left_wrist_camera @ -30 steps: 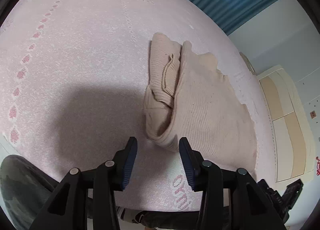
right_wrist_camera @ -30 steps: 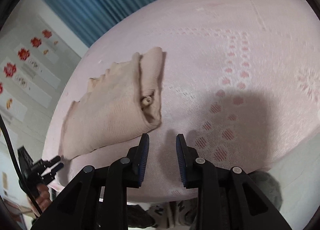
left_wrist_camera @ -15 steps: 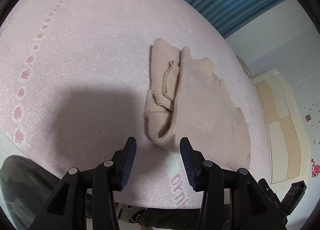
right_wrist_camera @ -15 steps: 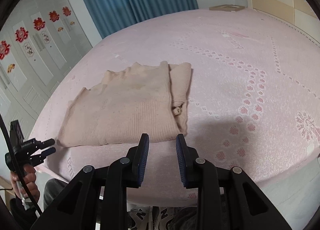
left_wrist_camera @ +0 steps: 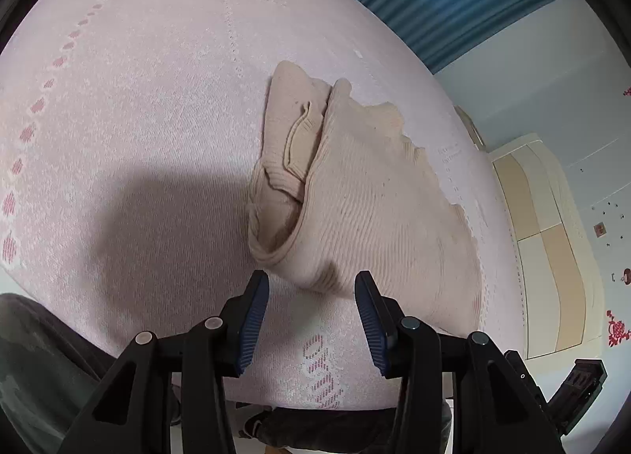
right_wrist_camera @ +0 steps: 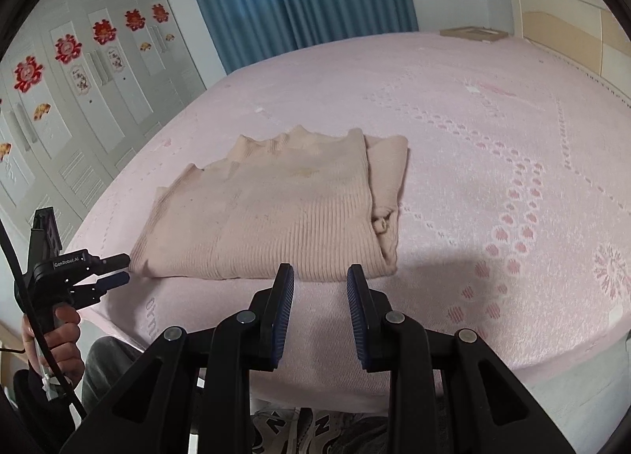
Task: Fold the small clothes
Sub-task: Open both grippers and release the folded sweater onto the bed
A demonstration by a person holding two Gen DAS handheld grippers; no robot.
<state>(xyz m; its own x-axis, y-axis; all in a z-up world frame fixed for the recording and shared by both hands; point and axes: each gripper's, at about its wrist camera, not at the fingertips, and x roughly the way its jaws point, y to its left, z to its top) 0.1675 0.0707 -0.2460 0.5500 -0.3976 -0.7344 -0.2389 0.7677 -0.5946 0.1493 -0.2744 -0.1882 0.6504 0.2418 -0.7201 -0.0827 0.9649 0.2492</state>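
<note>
Left wrist view: 1 folded beige sweater (left_wrist_camera: 355, 197) on pink bed (left_wrist_camera: 138, 99). Left gripper (left_wrist_camera: 311, 284) at sweater's near edge, jaws wide apart, nothing held. Right gripper (right_wrist_camera: 320, 276) likewise at near edge, jaws apart, empty.

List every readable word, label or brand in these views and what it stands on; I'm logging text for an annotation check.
"GenRobot.AI": white lettering on the black body of the left gripper, seen in the right wrist view.
Woven pink lettering on the near edge of the pale pink bedspread, also visible at: too distorted to read.
Red paper-cut decorations on the white wardrobe doors: ornaments, no characters legible.
The folded beige ribbed knit sweater shows no text.
</note>
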